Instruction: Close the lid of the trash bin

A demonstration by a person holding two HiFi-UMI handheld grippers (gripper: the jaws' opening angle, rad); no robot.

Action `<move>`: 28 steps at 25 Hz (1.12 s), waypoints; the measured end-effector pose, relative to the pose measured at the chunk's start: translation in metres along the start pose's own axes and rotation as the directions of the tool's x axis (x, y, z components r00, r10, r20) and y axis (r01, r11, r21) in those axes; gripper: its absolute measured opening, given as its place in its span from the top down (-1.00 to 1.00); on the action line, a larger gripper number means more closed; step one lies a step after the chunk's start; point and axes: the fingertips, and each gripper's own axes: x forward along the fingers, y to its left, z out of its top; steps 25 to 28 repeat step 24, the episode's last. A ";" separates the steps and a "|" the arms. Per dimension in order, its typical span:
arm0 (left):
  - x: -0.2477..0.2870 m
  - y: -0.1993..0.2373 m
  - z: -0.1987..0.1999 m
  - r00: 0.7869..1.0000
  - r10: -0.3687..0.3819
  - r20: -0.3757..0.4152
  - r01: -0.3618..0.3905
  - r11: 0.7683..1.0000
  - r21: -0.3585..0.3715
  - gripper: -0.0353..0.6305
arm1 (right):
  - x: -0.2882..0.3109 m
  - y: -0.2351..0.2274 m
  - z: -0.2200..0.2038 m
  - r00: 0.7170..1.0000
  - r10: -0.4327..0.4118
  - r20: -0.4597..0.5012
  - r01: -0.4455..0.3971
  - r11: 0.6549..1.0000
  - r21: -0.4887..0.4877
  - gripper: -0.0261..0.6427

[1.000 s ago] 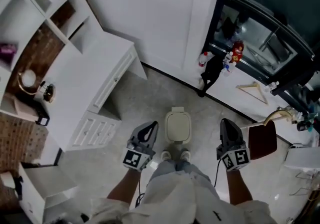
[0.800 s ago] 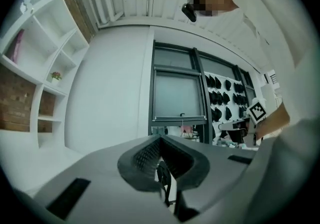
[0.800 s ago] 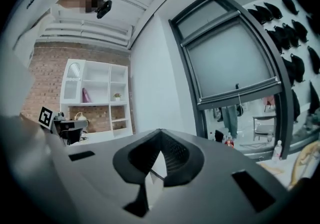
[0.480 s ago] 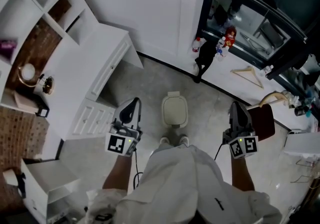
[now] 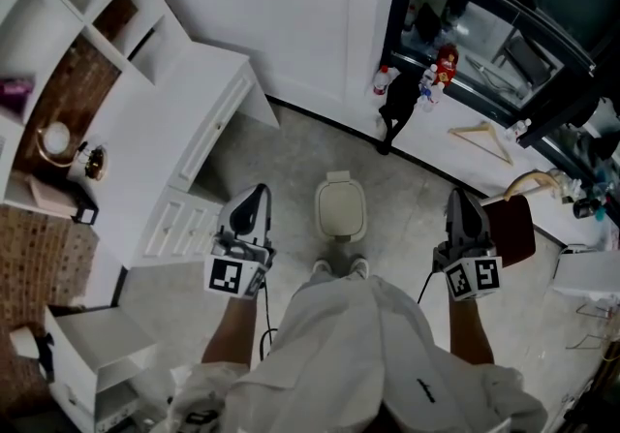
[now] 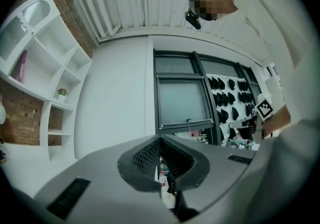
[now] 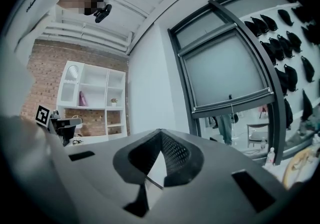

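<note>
In the head view a small cream trash bin point(image 5: 340, 205) stands on the grey floor just beyond my feet, with its lid down flat. My left gripper point(image 5: 255, 195) hangs to the bin's left, well above the floor, shut with nothing in it. To the bin's right, my right gripper point(image 5: 459, 201) is shut and empty too. Both point forward and roughly level, apart from the bin. The left gripper view shows the left gripper point(image 6: 161, 149) aimed at a white wall and a dark-framed window. In the right gripper view the right gripper point(image 7: 160, 140) faces the same wall and window; the bin is in neither gripper view.
A white desk with drawers point(image 5: 194, 160) and white shelves point(image 5: 87, 24) stand at the left. A dark-framed glass front point(image 5: 484, 24) runs at the right, with bottles point(image 5: 385, 82) and a black object at its foot. A brown chair seat point(image 5: 511, 228) is beside my right gripper.
Both grippers have risen away from the bin and spread apart, the left one leftward, the right one rightward. Between the later earlier frame and now they hardly move. The lid stays down.
</note>
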 end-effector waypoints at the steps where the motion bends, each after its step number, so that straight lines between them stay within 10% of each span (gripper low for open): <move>1: 0.001 0.000 0.000 1.000 0.000 -0.006 0.000 1.000 -0.003 0.82 | 0.000 0.000 0.000 1.000 0.000 0.000 0.000 1.000 0.001 0.87; 28: 0.012 -0.014 -0.008 0.999 -0.029 -0.020 0.029 1.000 0.001 0.82 | 0.009 0.004 -0.005 0.999 0.025 -0.025 -0.025 1.000 -0.010 0.87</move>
